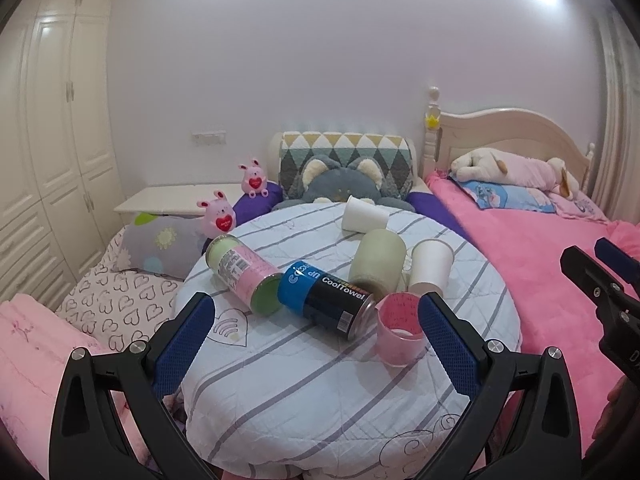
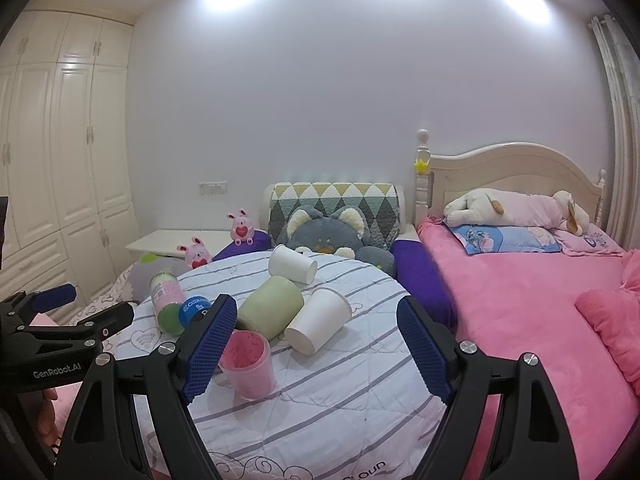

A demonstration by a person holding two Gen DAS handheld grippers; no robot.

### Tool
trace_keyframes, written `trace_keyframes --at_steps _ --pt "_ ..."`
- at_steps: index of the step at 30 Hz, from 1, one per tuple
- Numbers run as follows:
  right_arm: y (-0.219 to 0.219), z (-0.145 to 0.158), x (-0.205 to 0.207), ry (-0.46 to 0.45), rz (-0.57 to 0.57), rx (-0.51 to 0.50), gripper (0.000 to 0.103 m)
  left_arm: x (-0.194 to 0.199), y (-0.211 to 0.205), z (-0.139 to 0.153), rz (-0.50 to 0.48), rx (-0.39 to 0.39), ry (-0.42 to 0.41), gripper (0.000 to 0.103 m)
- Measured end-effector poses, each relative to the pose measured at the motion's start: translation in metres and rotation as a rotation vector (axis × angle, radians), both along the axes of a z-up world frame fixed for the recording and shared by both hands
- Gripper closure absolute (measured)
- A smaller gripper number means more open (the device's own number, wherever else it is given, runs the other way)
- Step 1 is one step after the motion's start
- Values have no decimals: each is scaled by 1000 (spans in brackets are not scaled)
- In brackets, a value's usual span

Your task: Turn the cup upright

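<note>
- Bedroom setting: a round table (image 1: pixel 320 380) under a white quilted cover with grey stripes stands between a pink bed (image 1: pixel 540 272) on the right and white wardrobes (image 1: pixel 52 140) on the left, with a grey plush cat (image 1: pixel 340 184) behind it.
- On the cover, the pink cup (image 1: pixel 398 330) stands with its open mouth up, near the front edge of the cluster of containers.
- Just behind it, a white paper cup (image 1: pixel 430 266) lies tipped on its side; a second white paper cup (image 1: pixel 366 216) lies on its side farther back.
- Between them sits a pale green cup (image 1: pixel 378 264), also lying over, and to the left lie a blue-and-black CoolTowel can (image 1: pixel 328 300) and a pink-and-green canister (image 1: pixel 246 274).
- Left gripper (image 1: pixel 316 340): fingers spread wide, nothing between them; the pink cup sits just inside its right-hand finger, whether touching I cannot tell.
- Right gripper (image 2: pixel 316 344): fingers also spread wide and empty; in the right wrist view the pink cup (image 2: pixel 250 364) stands just beside its left-hand finger, and the tipped white paper cup (image 2: pixel 320 324) lies between the fingers, farther off.
- Each gripper shows at the edge of the other's view, beside the table.
</note>
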State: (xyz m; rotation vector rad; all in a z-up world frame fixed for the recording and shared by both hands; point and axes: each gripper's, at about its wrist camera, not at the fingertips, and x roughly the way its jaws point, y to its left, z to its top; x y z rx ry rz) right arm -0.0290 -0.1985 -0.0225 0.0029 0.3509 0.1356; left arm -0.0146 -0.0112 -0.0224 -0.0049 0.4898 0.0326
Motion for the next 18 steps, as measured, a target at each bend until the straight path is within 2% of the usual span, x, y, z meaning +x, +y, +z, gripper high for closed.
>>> trace_keyframes --at_steps 18 --pt "0 -1 3 11 3 1 20 -2 -4 5 0 32 -47 0"
